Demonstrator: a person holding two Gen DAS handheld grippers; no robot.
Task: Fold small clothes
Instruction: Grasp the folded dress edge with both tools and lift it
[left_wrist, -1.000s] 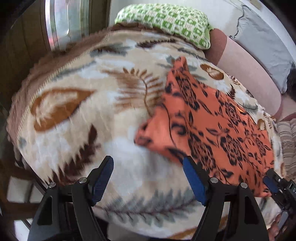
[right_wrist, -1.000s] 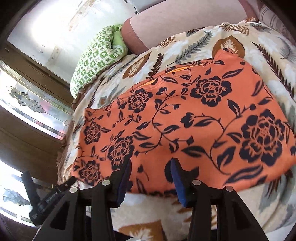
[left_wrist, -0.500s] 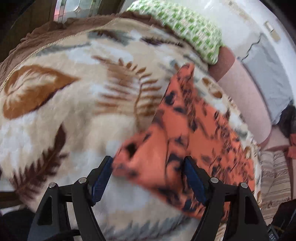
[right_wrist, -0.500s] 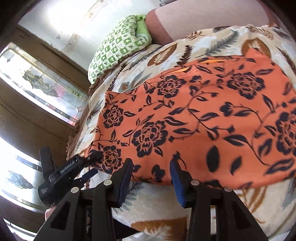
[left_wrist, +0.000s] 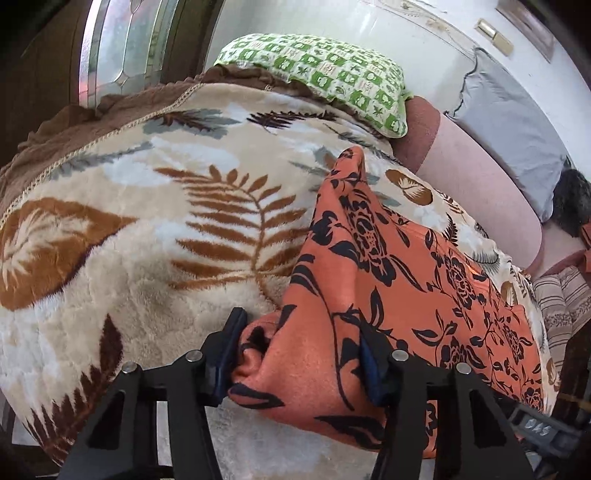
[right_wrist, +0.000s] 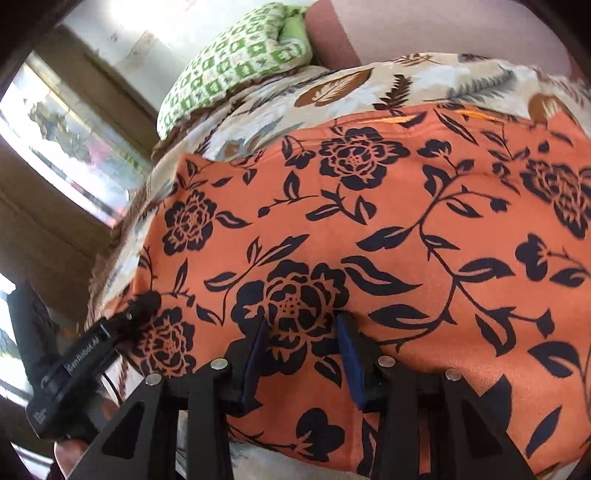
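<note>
Item: orange floral garment (right_wrist: 369, 229), spread on the leaf-print blanket (left_wrist: 147, 229) of the bed; my left claw (left_wrist: 299, 354) and right claw (right_wrist: 301, 354) both spread astride its near hem, unpinched; step: gripping for the fold; next, I judge: closing, lifting evenly

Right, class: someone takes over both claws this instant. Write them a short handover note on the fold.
Left claw: fingers apart, straddling the near-left corner of the orange floral garment, fabric bunched between them; not clamped.
Right claw: open, pads either side of the near edge, fabric between them.
Garment: spread mostly flat on the leaf-print blanket.
Done: both claws positioned at the near edge.
Left: close both, lift, fold over.
</note>
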